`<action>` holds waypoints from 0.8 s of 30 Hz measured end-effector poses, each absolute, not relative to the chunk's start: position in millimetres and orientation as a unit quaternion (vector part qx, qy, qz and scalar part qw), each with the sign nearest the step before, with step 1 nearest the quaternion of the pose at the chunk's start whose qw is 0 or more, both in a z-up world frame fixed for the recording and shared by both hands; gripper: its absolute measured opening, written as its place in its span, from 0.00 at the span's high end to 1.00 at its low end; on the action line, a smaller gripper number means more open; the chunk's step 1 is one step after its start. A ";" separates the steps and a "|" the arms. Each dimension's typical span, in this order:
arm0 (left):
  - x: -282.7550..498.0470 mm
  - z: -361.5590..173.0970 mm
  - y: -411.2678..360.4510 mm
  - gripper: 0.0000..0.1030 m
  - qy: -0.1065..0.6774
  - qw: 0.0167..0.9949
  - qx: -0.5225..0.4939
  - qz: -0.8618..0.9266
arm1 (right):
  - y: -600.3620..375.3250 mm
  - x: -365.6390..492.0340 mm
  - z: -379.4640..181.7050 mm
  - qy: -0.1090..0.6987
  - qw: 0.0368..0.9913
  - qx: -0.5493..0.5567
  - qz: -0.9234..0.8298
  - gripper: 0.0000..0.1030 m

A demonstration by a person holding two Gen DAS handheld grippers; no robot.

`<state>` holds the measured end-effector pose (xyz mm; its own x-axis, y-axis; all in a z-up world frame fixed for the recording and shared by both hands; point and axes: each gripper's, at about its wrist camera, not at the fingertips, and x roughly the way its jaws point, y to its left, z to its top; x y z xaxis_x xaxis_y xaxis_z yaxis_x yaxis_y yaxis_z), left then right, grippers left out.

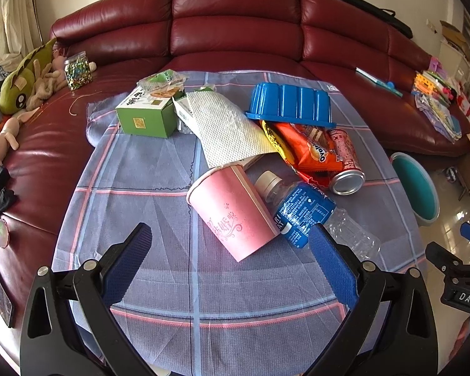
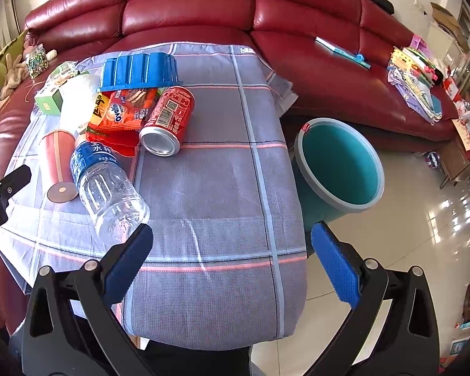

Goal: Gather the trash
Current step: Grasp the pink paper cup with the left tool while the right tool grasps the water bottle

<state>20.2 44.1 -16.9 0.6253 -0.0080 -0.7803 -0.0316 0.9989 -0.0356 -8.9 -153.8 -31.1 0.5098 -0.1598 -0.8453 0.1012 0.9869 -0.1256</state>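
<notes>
Trash lies on a checked cloth [image 1: 159,282] over a table: a pink paper cup [image 1: 235,210] on its side, a clear water bottle [image 1: 304,210] with a blue label, a red soda can [image 1: 344,159], an orange Ovaltine wrapper [image 1: 313,150], a paper towel [image 1: 225,128], a blue plastic tray [image 1: 289,103] and a green box [image 1: 145,112]. My left gripper [image 1: 232,241] is open, just short of the cup. My right gripper [image 2: 232,241] is open and empty over the cloth's near right part. The bottle [image 2: 106,185], can [image 2: 169,119] and cup [image 2: 58,163] lie to its left. A teal bin [image 2: 338,169] stands on the floor beside the table.
A red leather sofa [image 1: 235,22] curves behind the table. Plush toys [image 1: 25,78] and a glass jar [image 1: 77,70] sit on its left part. Books and papers [image 2: 416,75] lie on its right part. Shiny tile floor [image 2: 423,235] spreads to the right.
</notes>
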 end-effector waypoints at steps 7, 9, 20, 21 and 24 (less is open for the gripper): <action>66.0 -45.3 56.4 0.03 0.489 0.872 -0.039 -0.006 | -154.8 10.4 -29.4 0.499 0.866 -0.022 -0.039 0.06; 76.6 -53.1 60.7 0.03 0.500 0.864 -0.052 -0.005 | -155.2 17.9 -30.3 0.503 0.864 -0.014 -0.024 0.06; 89.2 -80.7 83.7 0.08 0.533 0.845 -0.032 0.010 | -120.7 63.4 -49.2 0.560 0.825 0.004 0.075 0.11; 87.2 -82.0 88.9 0.09 0.536 0.844 -0.033 0.010 | -112.3 67.9 -50.6 0.566 0.819 0.002 0.089 0.13; 81.7 -80.4 102.0 0.09 0.532 0.846 -0.032 0.008 | -86.3 80.1 -54.0 0.580 0.806 -0.016 0.118 0.24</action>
